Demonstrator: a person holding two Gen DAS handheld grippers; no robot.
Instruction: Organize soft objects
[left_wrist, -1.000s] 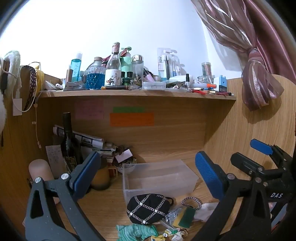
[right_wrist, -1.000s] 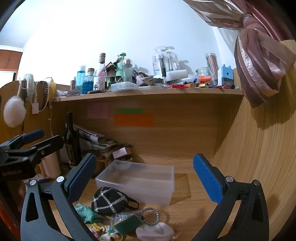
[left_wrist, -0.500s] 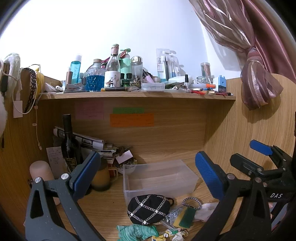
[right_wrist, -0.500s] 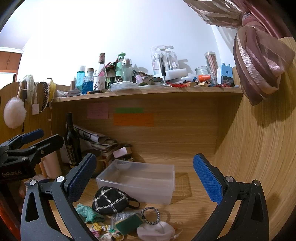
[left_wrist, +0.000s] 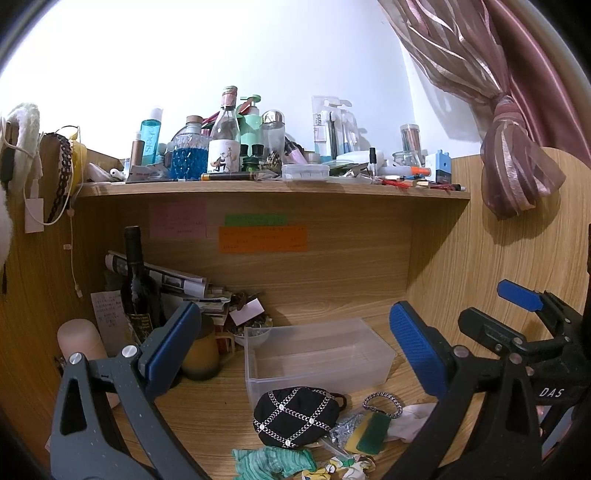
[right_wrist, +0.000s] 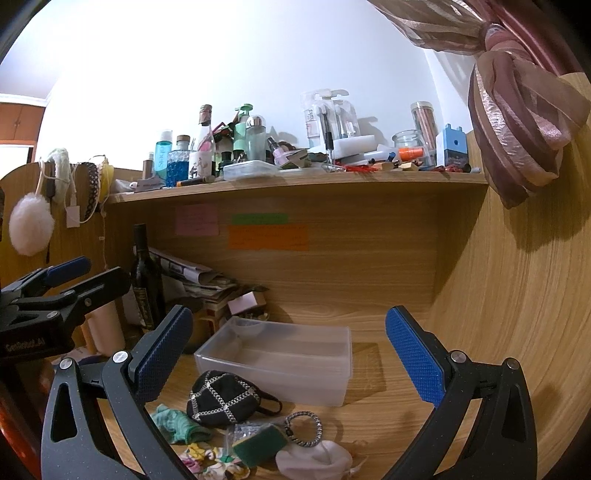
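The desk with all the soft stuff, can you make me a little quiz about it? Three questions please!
1. True or false: the clear plastic bin already holds a soft item.
2. Which lies nearest the bin's front wall: A) black studded pouch, B) white cloth, C) teal cloth?
3. Fill in: the left gripper and right gripper are both ____.

Key:
1. False, it looks empty.
2. A
3. open
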